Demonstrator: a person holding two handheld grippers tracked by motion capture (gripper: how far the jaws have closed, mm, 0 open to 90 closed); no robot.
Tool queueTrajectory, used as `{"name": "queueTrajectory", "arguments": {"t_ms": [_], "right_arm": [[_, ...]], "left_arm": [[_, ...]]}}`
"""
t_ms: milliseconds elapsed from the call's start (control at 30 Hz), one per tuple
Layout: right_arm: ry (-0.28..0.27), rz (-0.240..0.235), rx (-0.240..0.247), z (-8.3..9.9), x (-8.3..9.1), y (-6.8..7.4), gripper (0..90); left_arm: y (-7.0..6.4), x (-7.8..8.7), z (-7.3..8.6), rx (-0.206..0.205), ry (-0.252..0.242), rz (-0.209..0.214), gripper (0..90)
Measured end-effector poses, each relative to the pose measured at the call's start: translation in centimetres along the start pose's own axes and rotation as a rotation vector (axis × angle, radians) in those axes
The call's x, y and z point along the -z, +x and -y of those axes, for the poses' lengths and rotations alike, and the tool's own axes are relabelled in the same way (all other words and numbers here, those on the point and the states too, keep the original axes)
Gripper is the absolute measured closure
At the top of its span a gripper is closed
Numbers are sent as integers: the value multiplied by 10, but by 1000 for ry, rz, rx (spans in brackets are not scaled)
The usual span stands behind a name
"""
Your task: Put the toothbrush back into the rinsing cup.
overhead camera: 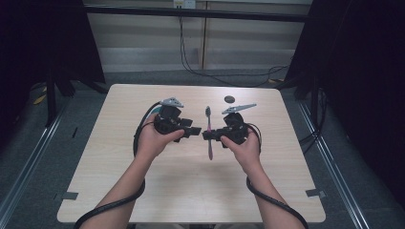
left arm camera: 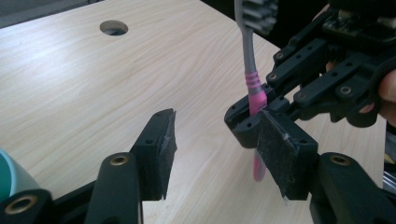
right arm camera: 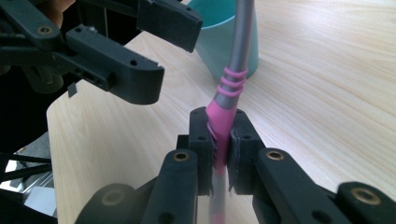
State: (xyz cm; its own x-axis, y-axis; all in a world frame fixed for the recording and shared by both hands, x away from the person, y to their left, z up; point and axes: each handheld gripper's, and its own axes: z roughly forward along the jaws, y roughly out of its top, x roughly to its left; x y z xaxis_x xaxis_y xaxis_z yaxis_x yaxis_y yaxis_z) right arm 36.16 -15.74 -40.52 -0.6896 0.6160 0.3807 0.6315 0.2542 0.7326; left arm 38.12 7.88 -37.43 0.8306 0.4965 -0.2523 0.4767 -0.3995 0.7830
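Note:
A toothbrush (overhead camera: 208, 131) with a pink handle and a grey neck hangs over the middle of the wooden table (overhead camera: 143, 167), bristle end pointing away from me. My right gripper (overhead camera: 208, 135) is shut on the pink handle; in the right gripper view its jaws clamp the toothbrush (right arm camera: 238, 51) at the right gripper (right arm camera: 219, 128). My left gripper (overhead camera: 193, 130) stands open just left of it with nothing between its jaws. In the left gripper view, the left gripper (left arm camera: 217, 128) faces the toothbrush (left arm camera: 251, 70).
A teal cup (right arm camera: 212, 28) stands on the table behind the toothbrush, and its edge (left arm camera: 9, 179) shows beside the left jaw. A round hole (overhead camera: 229, 99) lies near the table's far edge. Cables trail from both grippers off the near edge.

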Motion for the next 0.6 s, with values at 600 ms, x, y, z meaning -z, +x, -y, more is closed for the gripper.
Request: {"name": "queueTrajectory", "arguments": {"t_ms": [600], "right_arm": [[15,-6,19,-1,-4,4,820]], "left_arm": [[1,-4,-7,38,-52,25,500]]}}
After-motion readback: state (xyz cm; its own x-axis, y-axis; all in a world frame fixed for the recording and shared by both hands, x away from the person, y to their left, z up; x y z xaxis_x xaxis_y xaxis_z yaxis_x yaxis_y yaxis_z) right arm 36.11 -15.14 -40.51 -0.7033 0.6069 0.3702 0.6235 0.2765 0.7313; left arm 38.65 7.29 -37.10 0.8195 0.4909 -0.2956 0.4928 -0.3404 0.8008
